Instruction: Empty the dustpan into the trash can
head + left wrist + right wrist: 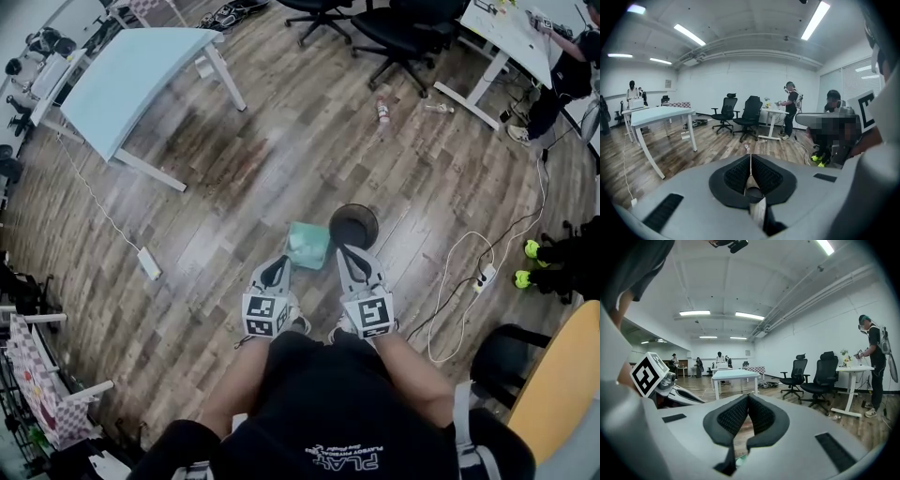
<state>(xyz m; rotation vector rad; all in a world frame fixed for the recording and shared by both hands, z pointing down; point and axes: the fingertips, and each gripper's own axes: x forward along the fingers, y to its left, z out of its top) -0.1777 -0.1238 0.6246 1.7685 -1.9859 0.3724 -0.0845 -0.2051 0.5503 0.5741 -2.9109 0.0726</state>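
In the head view a teal dustpan [307, 246] hangs just above the wooden floor, next to a round black trash can [353, 225] on its right. My left gripper [278, 263] reaches to the dustpan's near left side. In the left gripper view its jaws [750, 161] are shut, with a pale handle [757, 206] with a dark round end clamped in the notch behind the pads. My right gripper [343, 251] points at the near rim of the trash can. Its jaws [748, 399] are shut at the tips with nothing visible between them, and a sliver of teal shows below.
A light blue table [141, 80] stands at the far left and black office chairs [394, 28] and a white desk [511, 33] at the far right. A bottle [382, 111] lies on the floor. A power strip [485, 278] with white cable lies to the right, another [148, 263] to the left.
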